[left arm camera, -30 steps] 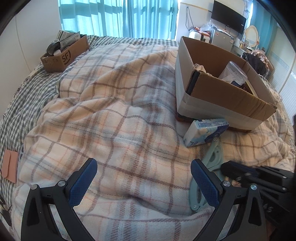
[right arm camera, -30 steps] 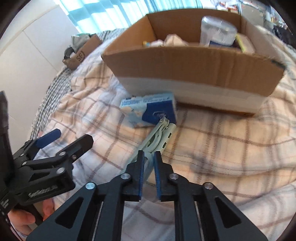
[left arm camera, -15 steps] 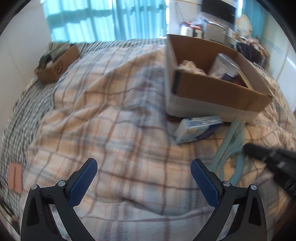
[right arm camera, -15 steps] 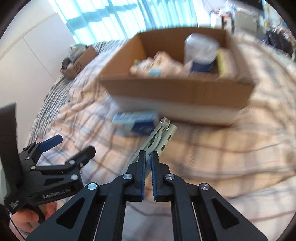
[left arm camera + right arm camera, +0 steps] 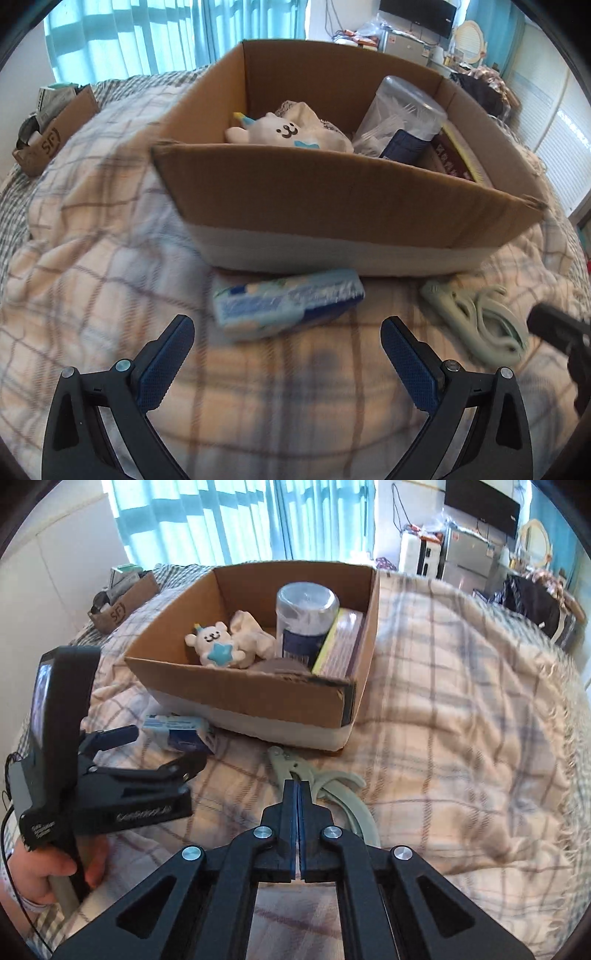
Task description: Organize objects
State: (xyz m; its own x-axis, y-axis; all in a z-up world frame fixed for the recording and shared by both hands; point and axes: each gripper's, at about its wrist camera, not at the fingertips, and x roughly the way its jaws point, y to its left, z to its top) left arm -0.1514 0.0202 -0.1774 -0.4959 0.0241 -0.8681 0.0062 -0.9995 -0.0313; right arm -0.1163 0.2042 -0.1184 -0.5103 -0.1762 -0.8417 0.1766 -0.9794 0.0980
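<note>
A blue and white tissue pack (image 5: pixel 288 301) lies on the plaid blanket in front of the big cardboard box (image 5: pixel 332 210). My left gripper (image 5: pixel 288 362) is open, its jaws wide apart just short of the pack. A pale green plastic tool (image 5: pixel 325 786) lies beside the box's front corner; it also shows in the left wrist view (image 5: pixel 480 321). My right gripper (image 5: pixel 297 786) is shut, with its tips over the tool's handle; whether it pinches the tool is hidden. The pack (image 5: pixel 181 733) and the left gripper (image 5: pixel 162 749) show in the right wrist view.
The box (image 5: pixel 258 698) holds a white plush bear (image 5: pixel 216 646), a clear jar (image 5: pixel 306 620), cloth and a yellow-edged book (image 5: pixel 340 642). A small brown box (image 5: pixel 51 136) sits far left near the curtains. Furniture stands beyond the bed at the right.
My left gripper has swung right and forward to face the tissue pack and the box. My right gripper has closed fully and risen, and the green tool now lies turned on the blanket.
</note>
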